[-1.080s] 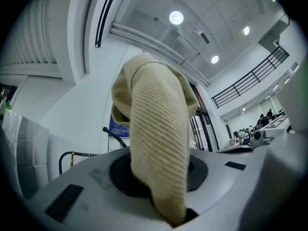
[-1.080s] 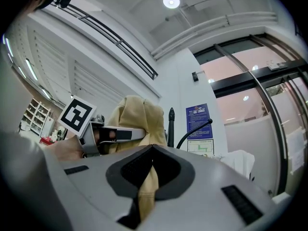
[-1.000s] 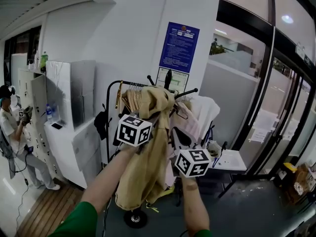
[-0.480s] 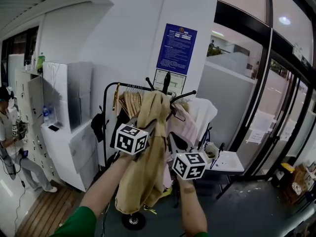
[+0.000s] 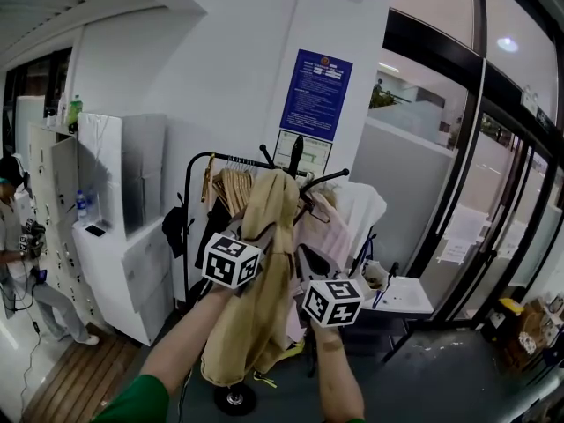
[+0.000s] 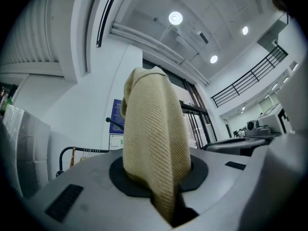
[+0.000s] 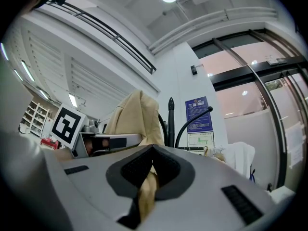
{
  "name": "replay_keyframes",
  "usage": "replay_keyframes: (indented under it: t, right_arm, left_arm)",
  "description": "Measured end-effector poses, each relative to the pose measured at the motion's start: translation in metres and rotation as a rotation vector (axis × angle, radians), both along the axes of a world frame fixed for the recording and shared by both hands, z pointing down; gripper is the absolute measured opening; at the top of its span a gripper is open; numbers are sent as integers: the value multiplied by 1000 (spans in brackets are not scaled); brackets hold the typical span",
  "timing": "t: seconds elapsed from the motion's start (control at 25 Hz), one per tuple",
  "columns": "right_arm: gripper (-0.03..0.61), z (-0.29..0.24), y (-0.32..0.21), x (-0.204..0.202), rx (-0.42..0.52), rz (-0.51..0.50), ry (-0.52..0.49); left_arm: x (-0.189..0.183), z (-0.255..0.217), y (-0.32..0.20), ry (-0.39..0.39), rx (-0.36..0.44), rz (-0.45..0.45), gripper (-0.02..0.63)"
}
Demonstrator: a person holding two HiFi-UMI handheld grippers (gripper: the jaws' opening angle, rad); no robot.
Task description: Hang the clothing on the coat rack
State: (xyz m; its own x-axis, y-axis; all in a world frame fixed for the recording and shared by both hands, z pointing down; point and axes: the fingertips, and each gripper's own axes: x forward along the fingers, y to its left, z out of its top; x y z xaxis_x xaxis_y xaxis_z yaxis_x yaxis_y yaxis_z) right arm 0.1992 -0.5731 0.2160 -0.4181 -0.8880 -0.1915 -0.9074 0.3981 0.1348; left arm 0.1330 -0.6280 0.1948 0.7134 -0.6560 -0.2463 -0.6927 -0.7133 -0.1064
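Since one second ago, the left gripper (image 5: 251, 249) has dropped slightly against the rack, and the tan garment (image 5: 264, 271) now hangs as a narrower, longer column where it earlier spread wide across the rack top. The right gripper (image 5: 319, 280) sits in nearly the same place. The person (image 5: 13, 236) at the left edge now shows closer to the frame border.

Left gripper (image 6: 161, 191): jaws stand a small way apart, clamped on a thick ribbed fold of the garment (image 6: 154, 129) that rises out of the slot and fills the centre of the left gripper view.

Right gripper (image 7: 147, 191): jaws nearly together, pinching a thin strip of the same garment (image 7: 137, 114), which runs up from the slot to the draped bulk above.

In the head view, both forearms reach forward, the left marker cube (image 5: 232, 260) higher than the right marker cube (image 5: 332, 300). The garment hangs between and below them, and its lower hem is near the rack's wheeled base.

The garment's top fold lies against the black coat rack (image 5: 296, 157) just below the finial, beside an upward hook arm. Whether a hook carries it cannot be determined.

Behind the rack stands a clothes rail (image 5: 198, 161) with wooden hangers (image 5: 231, 188), then a white cabinet (image 5: 132, 201) at left, a blue notice (image 5: 315, 95) on the wall, and glass doors (image 5: 493, 201) at right.
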Motion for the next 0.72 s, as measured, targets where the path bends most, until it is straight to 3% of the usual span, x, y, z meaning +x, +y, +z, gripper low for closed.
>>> replay_keyframes:
  t: [0.28,0.72]
  right_arm:
    - [8,2,9,0,-1,-4,-3]
    - [8,9,25,5,-7,-11,-11]
  left_arm:
    - [0,3,11,13,39,-8,82]
    - [-8,11,36,21,86,-54,172]
